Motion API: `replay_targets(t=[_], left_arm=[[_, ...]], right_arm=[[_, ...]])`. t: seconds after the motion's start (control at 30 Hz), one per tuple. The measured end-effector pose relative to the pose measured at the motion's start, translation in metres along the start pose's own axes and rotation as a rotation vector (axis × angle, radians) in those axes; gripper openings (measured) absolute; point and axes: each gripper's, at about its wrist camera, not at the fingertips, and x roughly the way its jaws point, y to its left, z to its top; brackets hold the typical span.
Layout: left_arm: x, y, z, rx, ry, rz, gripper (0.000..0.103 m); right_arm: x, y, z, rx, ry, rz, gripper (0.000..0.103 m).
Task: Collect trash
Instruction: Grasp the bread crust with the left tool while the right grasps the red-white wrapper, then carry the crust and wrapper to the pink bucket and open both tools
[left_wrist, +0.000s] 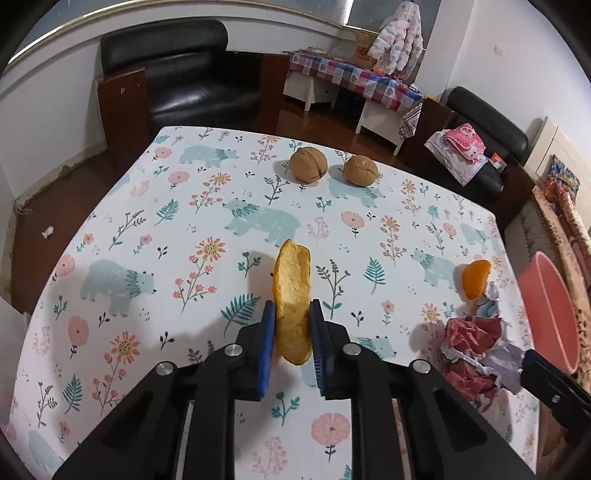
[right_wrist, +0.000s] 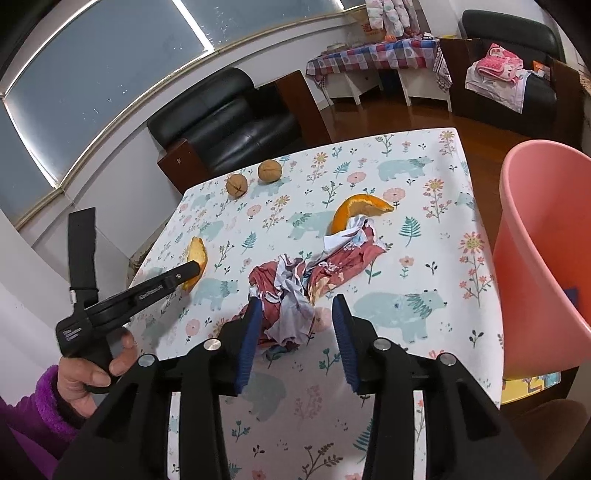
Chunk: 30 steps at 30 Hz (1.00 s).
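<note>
In the left wrist view, my left gripper (left_wrist: 292, 308) is shut on a curved strip of orange peel (left_wrist: 291, 280), which stands on edge between the blue pads, just above the cloth. The right wrist view shows the same gripper (right_wrist: 192, 271) from the side, on that peel (right_wrist: 197, 251). My right gripper (right_wrist: 296, 304) is open around the near end of a crumpled red-and-white paper wad (right_wrist: 295, 284). The left pad is against the paper; the right pad stands clear of it. A second orange peel (right_wrist: 360, 208) lies just beyond the wad.
Two walnuts (left_wrist: 308, 164) (left_wrist: 361, 170) sit near the far edge of the table, which has a bear-and-flower cloth (left_wrist: 147, 221). A pink plastic bin (right_wrist: 535, 240) stands off the table's right side. A hand in a purple sleeve (right_wrist: 92, 373) holds the left gripper. Black armchairs stand behind.
</note>
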Motion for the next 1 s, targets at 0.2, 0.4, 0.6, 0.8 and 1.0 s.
replay_targets(t=[0.2, 0.4, 0.6, 0.8, 1.0], left_arm=[[-0.012, 0.004, -0.001, -0.011, -0.017, -0.027, 0.017], [-0.024, 0.002, -0.001, -0.006, -0.036, -0.046, 0.017], [-0.035, 0.0, 0.001, 0.001, -0.056, -0.074, 0.017], [-0.05, -0.009, 0.003, 0.016, -0.08, -0.103, 0.016], [-0.064, -0.022, 0.003, 0.046, -0.099, -0.138, 0.017]], right_arm=[[0.013, 0.003, 0.0, -0.003, 0.037, -0.011, 0.04], [0.014, 0.009, -0.004, -0.022, 0.061, 0.013, 0.01], [-0.005, 0.011, -0.006, -0.028, 0.026, 0.041, 0.008], [-0.033, 0.008, 0.0, -0.015, -0.035, 0.05, 0.008], [-0.073, -0.007, 0.012, 0.019, -0.149, 0.002, 0.008]])
